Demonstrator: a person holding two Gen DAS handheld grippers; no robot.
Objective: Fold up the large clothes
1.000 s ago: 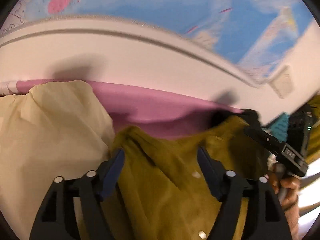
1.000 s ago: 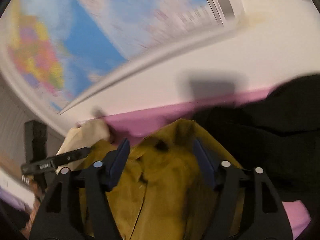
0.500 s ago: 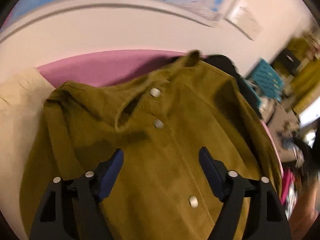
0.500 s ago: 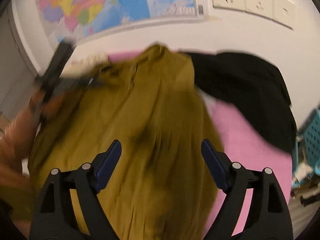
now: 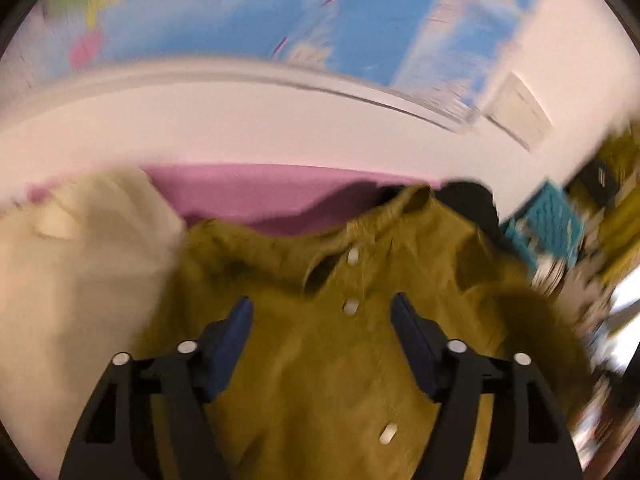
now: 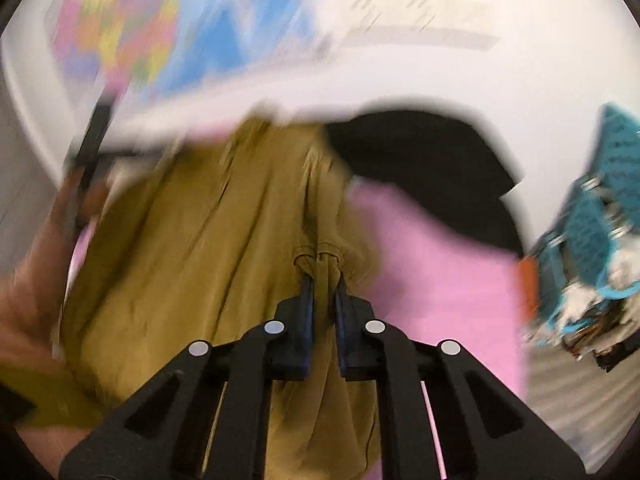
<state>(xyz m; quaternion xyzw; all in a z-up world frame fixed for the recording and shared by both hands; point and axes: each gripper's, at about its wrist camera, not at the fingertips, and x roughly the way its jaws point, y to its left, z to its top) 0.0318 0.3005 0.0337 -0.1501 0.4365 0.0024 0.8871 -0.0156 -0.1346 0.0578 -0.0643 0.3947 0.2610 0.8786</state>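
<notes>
An olive-green button-up shirt [image 5: 320, 384] lies spread on a pink surface [image 5: 260, 192], collar toward the wall. My left gripper [image 5: 322, 302] hovers over its button placket with the jaws wide and still opening; nothing is pinched between them. In the right wrist view the shirt [image 6: 192, 264] stretches away in long folds. My right gripper [image 6: 324, 280] has its jaws closing tight on a bunched fold of that fabric. Both views are blurred by motion. At the far left of the right wrist view a hand [image 6: 36, 280] holds a dark blurred gripper body.
A cream garment [image 5: 80, 280] lies left of the shirt. A black garment [image 6: 432, 168] sits at the back right on the pink surface [image 6: 440, 280]. A teal basket [image 6: 600, 216] with clutter stands off the right edge. A white wall with a map [image 5: 280, 8] rises behind.
The right gripper's jaws, wide apart before, have come together on a fold of the olive shirt. The left gripper has shifted over the shirt and stays open.
</notes>
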